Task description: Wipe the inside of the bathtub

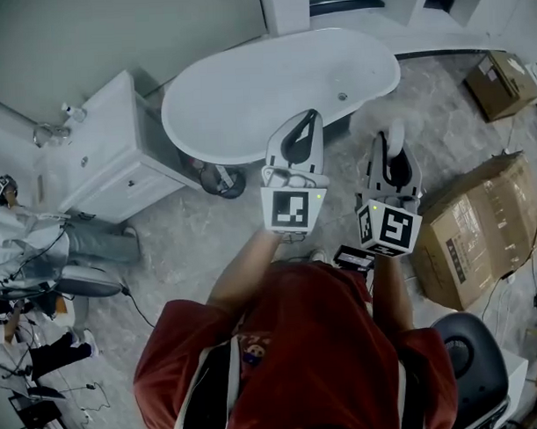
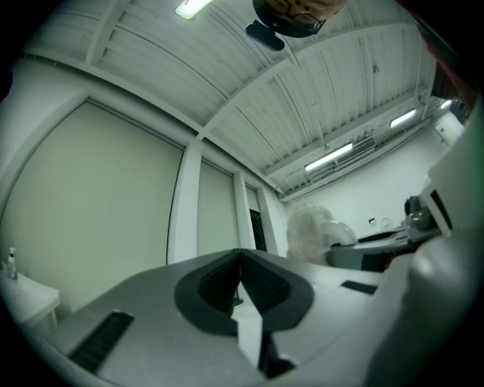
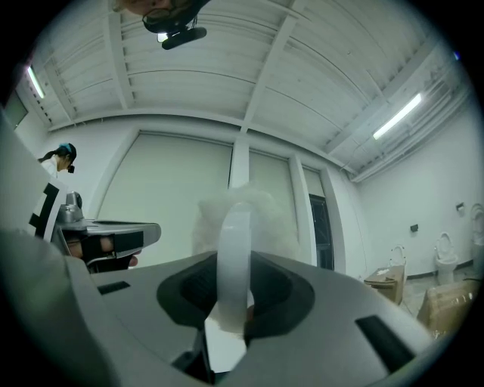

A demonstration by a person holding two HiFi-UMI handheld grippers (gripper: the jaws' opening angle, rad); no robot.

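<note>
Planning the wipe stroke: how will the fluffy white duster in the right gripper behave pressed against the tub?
The duster looks wispy, so probably light and easily squashed. Its thin white strip, pinched in the right gripper, may flex under pressure. The bathtub looks smooth, so it likely glides.

The left tongs (image 1: 309, 118) cover a stretch of the bathtub's (image 1: 247, 96) near rim, so that part of the edge cannot be seen. The duster (image 3: 234, 249) clamped in the right tongs (image 1: 392, 133) is only a pale smear from above, and its fluffy head is soft and blurred in the right gripper view too. A seated person (image 1: 41, 235) is cut off by the left edge, too small to make out what they hold.
</note>
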